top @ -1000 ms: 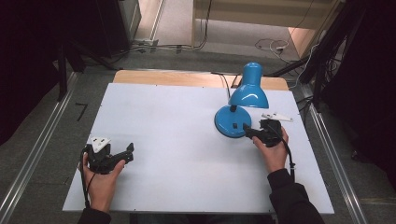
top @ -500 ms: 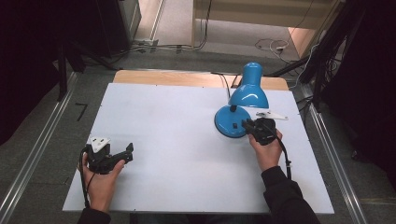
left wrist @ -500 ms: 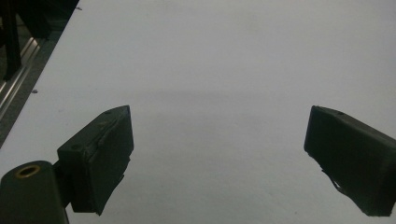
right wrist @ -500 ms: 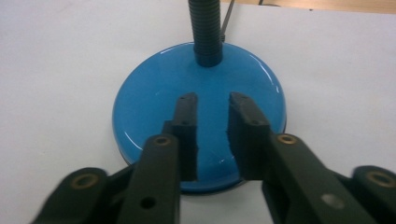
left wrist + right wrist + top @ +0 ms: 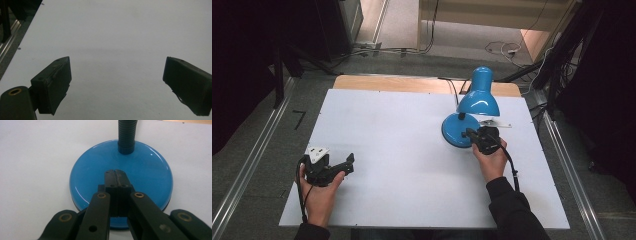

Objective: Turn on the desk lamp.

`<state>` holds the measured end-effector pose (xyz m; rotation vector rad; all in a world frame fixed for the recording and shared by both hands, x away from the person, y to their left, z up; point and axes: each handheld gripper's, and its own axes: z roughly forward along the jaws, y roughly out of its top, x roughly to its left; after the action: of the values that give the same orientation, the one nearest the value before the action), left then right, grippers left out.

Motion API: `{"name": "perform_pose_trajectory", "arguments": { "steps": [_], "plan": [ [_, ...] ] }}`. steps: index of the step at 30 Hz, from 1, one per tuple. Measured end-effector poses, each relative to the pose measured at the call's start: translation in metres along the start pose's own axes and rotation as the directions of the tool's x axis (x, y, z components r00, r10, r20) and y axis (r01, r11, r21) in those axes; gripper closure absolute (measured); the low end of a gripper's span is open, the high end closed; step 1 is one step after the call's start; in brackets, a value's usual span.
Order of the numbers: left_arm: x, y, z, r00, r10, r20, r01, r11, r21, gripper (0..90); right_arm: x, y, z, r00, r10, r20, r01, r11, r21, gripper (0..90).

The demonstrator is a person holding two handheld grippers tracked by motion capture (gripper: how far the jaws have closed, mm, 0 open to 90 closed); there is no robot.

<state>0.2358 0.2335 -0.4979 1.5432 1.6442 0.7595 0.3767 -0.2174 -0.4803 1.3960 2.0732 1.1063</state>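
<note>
We see the right gripper point(image 5: 468, 133), its jaws just pressed together with nothing between them, poised over the round glossy blue base of a metal desk lamp point(image 5: 121, 182), which lies directly under and ahead of the tips. The black ribbed gooseneck point(image 5: 126, 136) rises just beyond them; the blue shade point(image 5: 478, 96) hangs above the base's far side. A small white-and-metal object point(image 5: 495, 123) lies just right of this gripper. The left gripper point(image 5: 346, 163), jaws spread wide and empty, rests near the white tabletop's point(image 5: 402, 150) front left corner, well apart from the lamp, with open board ahead. Grey floor and aluminium rails point(image 5: 247, 170) flank the table; cables point(image 5: 504, 49) lie on the floor beyond.
</note>
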Motion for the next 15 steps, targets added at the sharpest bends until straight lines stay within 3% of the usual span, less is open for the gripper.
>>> {"name": "perform_pose_trajectory", "arguments": {
  "steps": [15],
  "plan": [
    [0.0,0.0,0.0,1.0,0.0,-0.001,0.0,1.0,0.001,8.6,0.0015,-0.0025,0.0081,1.0,-0.004,-0.005,0.004,1.0,0.009,87.5]
  ]
}}
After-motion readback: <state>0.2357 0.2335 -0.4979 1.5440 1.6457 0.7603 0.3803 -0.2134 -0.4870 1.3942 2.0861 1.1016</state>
